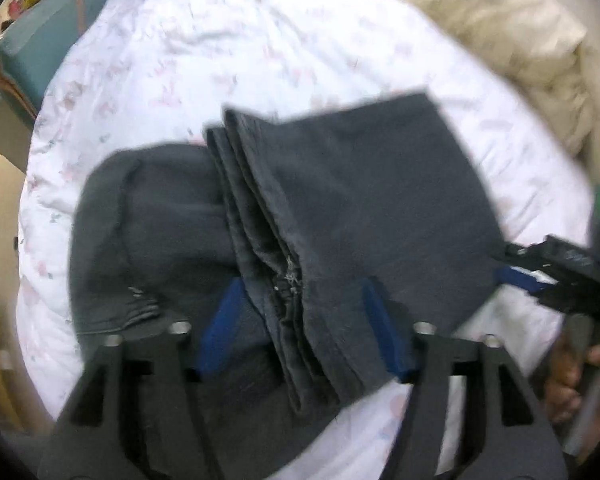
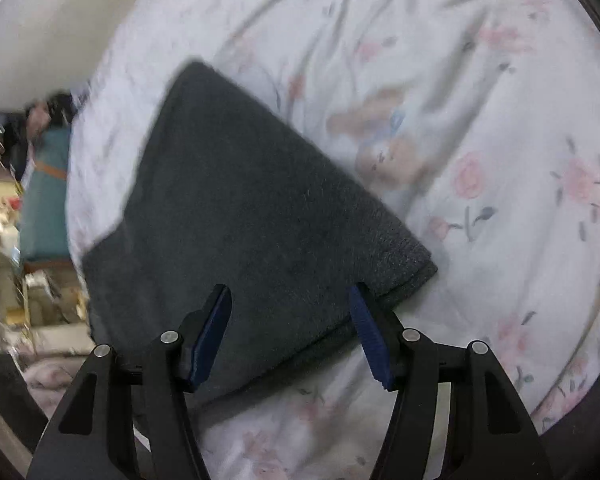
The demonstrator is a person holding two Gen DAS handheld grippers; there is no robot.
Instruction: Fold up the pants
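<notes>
Dark grey pants [image 1: 340,200] lie folded on a white floral bedsheet [image 1: 220,48]. The stacked leg hems run from the upper middle down to between my fingers. My left gripper [image 1: 302,286] hovers over those hems, its jaws open wide and the blue pads not pressing the cloth. In the right wrist view the pants [image 2: 240,208] show as a flat folded slab. My right gripper [image 2: 290,292] stands open above its near corner, the right pad at the cloth's edge. The right gripper [image 1: 528,276] also shows at the left view's right edge, held by a hand [image 1: 568,380].
A cream quilt [image 1: 500,40] is bunched at the back right of the bed. A teal box [image 1: 40,48] and clutter stand past the bed's left edge. The sheet [image 2: 460,120] spreads out to the right of the pants.
</notes>
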